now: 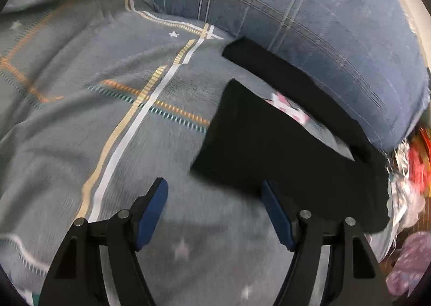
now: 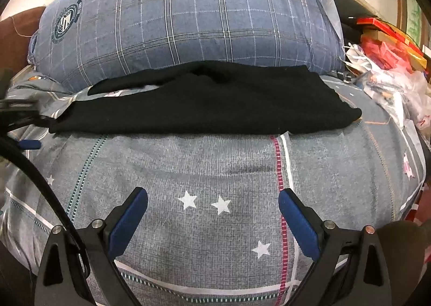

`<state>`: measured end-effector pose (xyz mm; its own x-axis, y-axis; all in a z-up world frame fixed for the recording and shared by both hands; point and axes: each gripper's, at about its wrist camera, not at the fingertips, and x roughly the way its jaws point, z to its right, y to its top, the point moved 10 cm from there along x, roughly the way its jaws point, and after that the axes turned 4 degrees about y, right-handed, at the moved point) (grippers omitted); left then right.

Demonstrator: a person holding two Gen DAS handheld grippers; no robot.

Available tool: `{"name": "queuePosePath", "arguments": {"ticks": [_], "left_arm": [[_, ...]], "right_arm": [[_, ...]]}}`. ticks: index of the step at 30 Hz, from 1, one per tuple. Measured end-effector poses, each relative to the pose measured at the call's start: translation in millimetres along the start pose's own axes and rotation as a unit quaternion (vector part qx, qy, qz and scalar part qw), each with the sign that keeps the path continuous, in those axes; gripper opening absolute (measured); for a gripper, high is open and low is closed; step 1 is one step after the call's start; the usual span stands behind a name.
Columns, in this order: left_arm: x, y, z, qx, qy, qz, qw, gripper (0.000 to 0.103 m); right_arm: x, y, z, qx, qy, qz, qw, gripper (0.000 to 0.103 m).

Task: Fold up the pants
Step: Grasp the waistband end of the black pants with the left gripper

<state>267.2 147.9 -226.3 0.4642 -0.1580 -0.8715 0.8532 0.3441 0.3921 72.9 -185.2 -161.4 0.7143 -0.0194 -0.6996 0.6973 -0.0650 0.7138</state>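
The black pants (image 2: 204, 101) lie spread on the grey bedsheet (image 2: 215, 171), both legs running left, against the blue plaid pillow (image 2: 188, 17). In the left wrist view the pants (image 1: 258, 144) lie ahead and to the right, with the two leg ends pointing to the upper left. My left gripper (image 1: 214, 190) is open and empty, just above the sheet, its right finger at the edge of the near leg. It also shows at the left edge of the right wrist view (image 2: 24, 128). My right gripper (image 2: 212, 198) is open and empty over the sheet, short of the pants.
A pile of plastic bags and red packages (image 2: 388, 63) sits at the right of the bed, also in the left wrist view (image 1: 412, 179). The big plaid pillow (image 1: 309, 9) blocks the far side. A black cable (image 2: 35, 176) hangs at the left.
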Motion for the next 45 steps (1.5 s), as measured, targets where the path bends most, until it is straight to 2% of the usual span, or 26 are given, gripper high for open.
{"name": "queuePosePath", "arguments": {"ticks": [1,2,3,4,7,10,13,15,17,19,21,23,26,29,33,35,39,41,43,44,45], "left_arm": [[1.0,5.8,5.8,0.013,0.004,0.008,0.9999,0.062],[4.9,7.4,13.4,0.027,0.004,0.0,0.9996,0.025],[9.3,5.2,16.7,0.031,0.011,-0.014,0.9994,0.008],[10.6,4.2,19.3,0.031,0.014,-0.019,0.9993,0.007],[-3.9,-1.5,22.6,0.051,0.04,-0.002,0.9979,0.007],[-19.2,-6.5,6.3,0.046,0.054,0.005,0.9975,0.007],[-23.8,-14.4,-10.0,0.047,0.077,-0.004,0.996,0.014],[-31.1,-20.0,-15.4,0.036,0.065,-0.012,0.9972,0.017],[-45.7,-14.2,-14.3,0.026,0.039,-0.003,0.9989,0.018],[-60.4,-4.9,-9.5,0.029,0.026,0.013,0.9992,0.026],[-73.8,8.8,1.7,0.045,0.016,0.033,0.9983,0.051],[-73.9,27.3,12.8,0.061,0.022,0.045,0.9969,0.056],[-58.7,60.7,36.0,0.089,0.027,0.043,0.9947,0.056],[-23.9,96.2,50.3,0.096,0.025,0.023,0.9948,0.06],[27.2,133.2,57.7,0.077,0.016,-0.008,0.9969,0.059],[47.2,146.9,62.0,0.078,0.011,-0.016,0.9968,0.059],[89.2,167.5,78.6,0.1,-0.015,-0.039,0.9941,0.059],[110.1,172.1,85.7,0.116,-0.017,-0.053,0.9916,0.059],[126.4,174.3,91.2,0.13,-0.019,-0.064,0.9892,0.059],[130.1,176.8,94.1,0.137,-0.018,-0.06,0.9886,0.061],[133.8,181.5,99.6,0.149,-0.019,-0.051,0.9873,0.067]], "right_arm": [[-0.1,0.3,-0.2,0.0,0.0,0.001,1.0,0.1],[0.4,0.3,-0.3,-0.001,-0.001,0.0,1.0,0.1],[1.6,0.1,-0.5,-0.002,-0.003,-0.002,1.0,0.1],[2.3,-0.1,-0.3,-0.002,-0.003,-0.004,1.0,0.1],[2.5,0.1,0.3,-0.004,-0.005,-0.006,1.0,0.1],[-0.5,3.5,3.4,-0.01,-0.01,0.001,1.0,0.1],[1.9,6.2,8.9,0.002,-0.005,-0.002,1.0,0.1],[4.3,8.3,12.3,0.008,-0.002,-0.007,1.0,0.1],[4.4,15.2,17.9,0.011,0.001,-0.008,1.0,0.1],[1.6,27.7,27.8,0.017,0.004,-0.002,1.0,0.1],[0.4,43.2,40.1,0.024,0.008,0.002,1.0,0.1],[6.1,63.4,51.6,0.027,0.02,-0.003,0.999,0.1],[24.3,101.0,73.2,0.046,0.035,-0.025,0.998,0.1],[47.7,145.1,108.6,0.072,0.047,-0.044,0.995,0.1],[95.0,204.3,159.5,0.078,0.022,-0.065,0.995,0.1],[125.3,227.5,173.1,0.058,0.013,-0.088,0.994,0.1],[188.7,253.8,163.1,-0.024,0.035,-0.153,0.987,0.099],[212.7,255.1,151.0,-0.066,0.05,-0.179,0.98,0.098],[237.7,253.2,142.8,-0.106,0.048,-0.199,0.973,0.098],[250.5,249.0,136.7,-0.124,0.051,-0.212,0.968,0.097],[261.9,244.8,134.8,-0.135,0.05,-0.222,0.964,0.095]]}}
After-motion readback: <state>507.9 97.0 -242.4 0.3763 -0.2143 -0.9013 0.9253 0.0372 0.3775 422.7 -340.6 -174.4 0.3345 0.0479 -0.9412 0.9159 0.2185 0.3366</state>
